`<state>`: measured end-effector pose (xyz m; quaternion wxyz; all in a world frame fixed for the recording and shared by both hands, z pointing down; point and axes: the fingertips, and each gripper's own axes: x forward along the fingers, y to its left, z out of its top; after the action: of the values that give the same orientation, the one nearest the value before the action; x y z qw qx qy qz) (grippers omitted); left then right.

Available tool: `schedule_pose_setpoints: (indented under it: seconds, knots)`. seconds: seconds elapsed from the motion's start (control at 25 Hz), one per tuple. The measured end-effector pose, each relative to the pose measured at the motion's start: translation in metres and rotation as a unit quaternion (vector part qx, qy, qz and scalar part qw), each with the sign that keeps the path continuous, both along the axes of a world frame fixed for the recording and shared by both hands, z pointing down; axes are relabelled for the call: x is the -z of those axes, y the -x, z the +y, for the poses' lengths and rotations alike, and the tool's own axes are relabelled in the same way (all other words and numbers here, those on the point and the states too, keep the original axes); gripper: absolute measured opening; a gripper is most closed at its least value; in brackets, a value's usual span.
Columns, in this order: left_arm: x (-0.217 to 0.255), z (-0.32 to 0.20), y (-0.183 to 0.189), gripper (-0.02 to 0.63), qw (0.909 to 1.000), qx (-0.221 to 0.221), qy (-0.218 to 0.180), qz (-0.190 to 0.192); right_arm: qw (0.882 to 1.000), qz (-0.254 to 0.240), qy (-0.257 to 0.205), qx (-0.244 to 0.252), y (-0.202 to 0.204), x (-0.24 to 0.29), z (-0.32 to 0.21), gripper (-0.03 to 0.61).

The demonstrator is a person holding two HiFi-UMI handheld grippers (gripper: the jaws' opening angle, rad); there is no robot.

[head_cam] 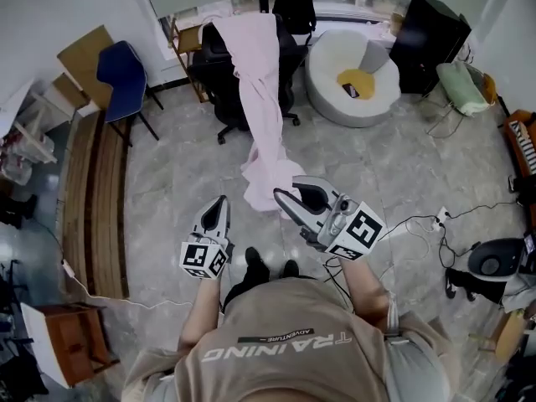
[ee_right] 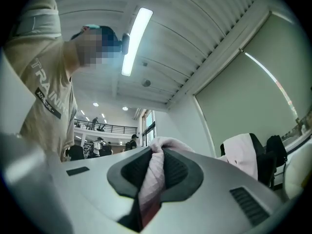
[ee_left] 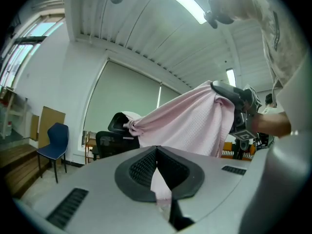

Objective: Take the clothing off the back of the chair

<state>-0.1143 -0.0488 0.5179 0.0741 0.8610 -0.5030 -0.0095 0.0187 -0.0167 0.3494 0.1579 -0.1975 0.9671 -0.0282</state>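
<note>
A long pink garment hangs from the back of a black office chair and stretches down across the floor toward me. My right gripper is shut on its bunched lower end, and the fabric bulges between the pads of the right gripper. My left gripper is level, just left of that end, with its jaws together. A thin strip of pink shows between the pads of the left gripper. From there the garment runs taut from the chair to the right gripper.
A blue chair and wooden bench stand at the left. A round white seat and black cabinet stand at the back right. Cables trail over the marble floor at the right.
</note>
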Motion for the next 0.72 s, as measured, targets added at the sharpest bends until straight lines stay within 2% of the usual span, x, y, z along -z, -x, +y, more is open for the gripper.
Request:
schedule_pose_setpoints:
  seconds: [0.16,0.4,0.72]
  knots:
    - [0.0,0.023,0.001,0.012,0.9999,0.012,0.005,-0.003,1.0,-0.01,0.02,-0.002,-0.008,-0.006,0.01,0.066]
    - [-0.001,0.031,0.002,0.012,1.0,0.005,0.002,0.006,0.999,-0.003,0.021,-0.024,-0.017,-0.011,0.024,0.066]
    - [0.017,0.038,0.023,0.012,0.9996,-0.015,-0.023,-0.009,0.998,0.014,0.046,-0.043,0.006,-0.034,0.036,0.066]
